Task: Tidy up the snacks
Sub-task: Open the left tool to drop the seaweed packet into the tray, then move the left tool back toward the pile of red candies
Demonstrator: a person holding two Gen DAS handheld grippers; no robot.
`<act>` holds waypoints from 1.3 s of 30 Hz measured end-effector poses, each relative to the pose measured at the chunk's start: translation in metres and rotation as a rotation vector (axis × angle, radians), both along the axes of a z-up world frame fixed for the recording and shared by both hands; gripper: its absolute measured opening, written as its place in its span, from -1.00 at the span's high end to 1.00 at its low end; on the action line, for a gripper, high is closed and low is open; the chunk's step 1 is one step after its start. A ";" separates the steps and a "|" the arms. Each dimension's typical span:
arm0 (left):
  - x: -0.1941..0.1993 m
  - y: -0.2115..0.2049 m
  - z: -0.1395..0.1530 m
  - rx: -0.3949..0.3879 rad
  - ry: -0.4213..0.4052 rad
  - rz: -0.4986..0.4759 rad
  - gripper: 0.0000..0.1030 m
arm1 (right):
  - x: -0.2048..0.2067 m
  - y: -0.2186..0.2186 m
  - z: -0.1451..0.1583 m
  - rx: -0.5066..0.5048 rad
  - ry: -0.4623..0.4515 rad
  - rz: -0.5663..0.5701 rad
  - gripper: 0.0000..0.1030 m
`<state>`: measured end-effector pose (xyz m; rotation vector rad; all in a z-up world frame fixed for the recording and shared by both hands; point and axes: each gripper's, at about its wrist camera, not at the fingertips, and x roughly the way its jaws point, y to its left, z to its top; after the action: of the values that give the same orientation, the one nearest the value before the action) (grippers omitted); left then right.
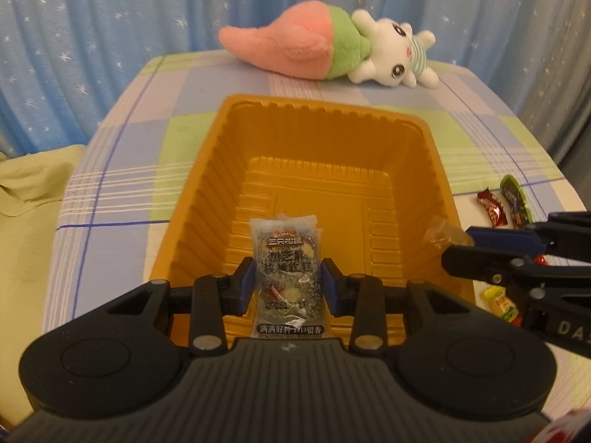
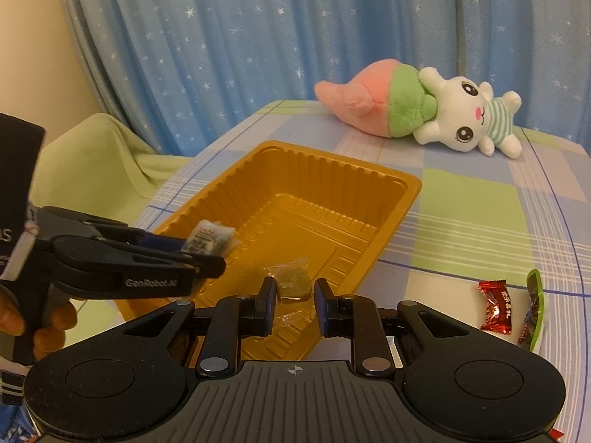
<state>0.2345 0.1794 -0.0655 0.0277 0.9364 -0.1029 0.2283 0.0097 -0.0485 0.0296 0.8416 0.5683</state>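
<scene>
Two snack packets hang in my grippers above the ribbed orange plastic tray (image 1: 207, 170) on the checked cloth. My left gripper (image 1: 287, 284) pinches a clear sesame-cake packet (image 1: 284, 258) by its sides, jaws narrowed onto it. My right gripper (image 2: 294, 301) is nearly closed on a small clear-wrapped brown candy (image 2: 291, 282) over the tray's near end. A red-wrapped candy (image 2: 495, 308) and green packet (image 2: 533, 306) lie on the cloth to the right, well apart from the tray.

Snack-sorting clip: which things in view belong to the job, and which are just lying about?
Job: orange tray; sesame cake packet in left gripper; clear-wrapped snack in right gripper; red candy; green packet.
Lying about: plush toy; curtain.
</scene>
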 end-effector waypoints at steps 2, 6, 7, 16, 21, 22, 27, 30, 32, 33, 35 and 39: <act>0.004 -0.002 -0.004 0.007 0.012 -0.008 0.31 | 0.000 0.000 0.000 -0.001 0.000 -0.004 0.56; 0.008 -0.002 -0.006 0.013 0.021 -0.026 0.32 | 0.000 0.000 0.001 -0.001 -0.001 -0.007 0.56; 0.009 -0.002 -0.006 0.015 0.020 -0.033 0.31 | 0.000 0.000 0.002 -0.001 -0.002 -0.008 0.56; -0.004 0.014 0.011 -0.005 -0.005 -0.012 0.23 | 0.001 0.006 0.007 0.008 -0.006 0.006 0.56; -0.022 0.031 0.026 -0.036 -0.029 0.020 0.18 | 0.001 0.015 0.007 0.005 0.001 0.024 0.56; -0.027 0.035 0.028 -0.041 -0.032 0.031 0.16 | 0.001 0.017 0.007 0.005 0.003 0.028 0.56; -0.045 0.052 0.032 -0.049 -0.030 0.075 0.13 | 0.001 0.026 0.004 0.000 0.011 0.044 0.56; -0.054 0.059 0.031 -0.039 -0.021 0.097 0.13 | 0.001 0.032 0.001 -0.001 0.015 0.048 0.56; -0.060 0.062 0.032 -0.035 -0.020 0.112 0.13 | 0.003 0.035 0.000 0.003 0.018 0.051 0.56; -0.063 0.063 0.032 -0.035 -0.020 0.118 0.13 | 0.002 0.038 0.000 0.003 0.013 0.052 0.55; -0.069 0.065 0.034 -0.039 -0.024 0.126 0.08 | 0.002 0.042 0.001 0.014 -0.004 0.055 0.55; -0.080 0.064 0.035 -0.026 -0.030 0.139 0.01 | -0.001 0.046 0.004 0.029 -0.005 0.040 0.04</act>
<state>0.1541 0.2437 -0.0306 -0.0602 0.9044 0.0140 0.2273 0.0553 -0.0442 0.0373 0.8303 0.6176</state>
